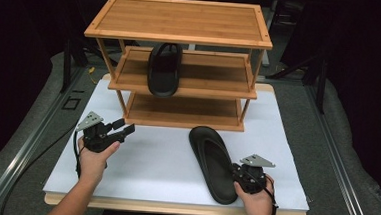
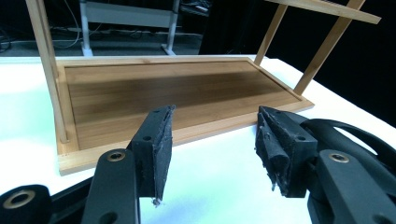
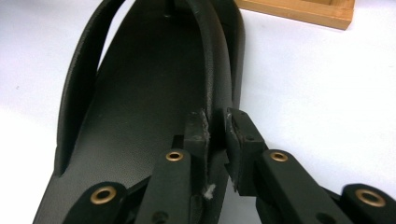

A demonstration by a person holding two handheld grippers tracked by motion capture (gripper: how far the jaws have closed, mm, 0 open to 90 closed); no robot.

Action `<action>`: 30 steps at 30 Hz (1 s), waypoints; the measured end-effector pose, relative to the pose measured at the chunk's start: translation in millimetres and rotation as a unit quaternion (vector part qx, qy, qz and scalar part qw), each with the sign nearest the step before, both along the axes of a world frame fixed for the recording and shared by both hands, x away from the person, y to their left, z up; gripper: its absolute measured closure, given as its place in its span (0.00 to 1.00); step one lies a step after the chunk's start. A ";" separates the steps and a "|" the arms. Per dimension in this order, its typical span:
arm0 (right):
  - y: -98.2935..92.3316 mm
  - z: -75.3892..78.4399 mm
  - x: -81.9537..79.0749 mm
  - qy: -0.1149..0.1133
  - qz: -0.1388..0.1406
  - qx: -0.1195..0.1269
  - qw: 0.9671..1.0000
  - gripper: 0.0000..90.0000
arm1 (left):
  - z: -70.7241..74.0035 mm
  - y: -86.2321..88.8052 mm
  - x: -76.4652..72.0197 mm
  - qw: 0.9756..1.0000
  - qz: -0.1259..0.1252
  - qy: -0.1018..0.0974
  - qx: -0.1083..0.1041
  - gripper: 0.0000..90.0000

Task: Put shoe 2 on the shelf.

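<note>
**Right gripper clamps a sandal's edge; left gripper waits with jaws apart**

On the white table top (image 1: 165, 161) stands a three-tier bamboo shoe rack (image 1: 179, 21). One black flip-flop (image 1: 164, 68) lies on its middle shelf, toe toward the person; its far end sits under the top shelf and is hard to make out in the shadow.

The second black flip-flop (image 1: 214, 161) lies on the table just in front of the rack, angled with its heel toward the right hand (image 1: 254, 196). The right gripper (image 1: 242, 173) meets its right rim near the heel. In the right gripper view the two jaws are pressed together on the sandal's raised side edge (image 3: 215, 116), with the rim pinched between the pads; the toe end and strap root are cut off at the top.

The left gripper (image 1: 124, 128), held in the left hand (image 1: 93, 159), hovers over the table left of the rack's front, its jaws spread wide with nothing between them. The left gripper view looks across the bottom shelf (image 2: 177, 93); the flip-flop's strap (image 2: 355, 133) peeks out behind the right jaw, mostly hidden.
</note>
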State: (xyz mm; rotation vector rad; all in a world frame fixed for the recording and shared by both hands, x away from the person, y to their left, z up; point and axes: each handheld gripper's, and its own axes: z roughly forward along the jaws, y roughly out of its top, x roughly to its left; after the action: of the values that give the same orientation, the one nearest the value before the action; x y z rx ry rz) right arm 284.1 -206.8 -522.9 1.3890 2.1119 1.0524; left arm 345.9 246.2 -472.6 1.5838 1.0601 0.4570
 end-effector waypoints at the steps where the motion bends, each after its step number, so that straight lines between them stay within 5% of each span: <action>1: 0.2 0.5 0.0 -0.003 -0.003 -0.008 1.000 0.90 | 0.0 0.2 0.2 1.000 -0.001 0.001 -0.004 0.51; 18: -2.4 3.2 2.2 -0.006 -0.005 -0.035 0.999 0.95 | -0.7 3.7 1.0 1.000 0.005 0.002 -0.012 0.51; 30: -6.2 7.1 0.0 -0.011 -0.008 -0.019 1.000 0.95 | 1.9 8.2 0.4 1.000 0.011 -0.002 -0.015 0.51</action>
State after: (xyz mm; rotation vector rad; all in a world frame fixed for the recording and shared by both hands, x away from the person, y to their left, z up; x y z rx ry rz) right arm 284.2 -213.0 -515.8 1.3661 2.0913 1.0113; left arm 346.3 254.5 -470.7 1.5462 1.0785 0.4572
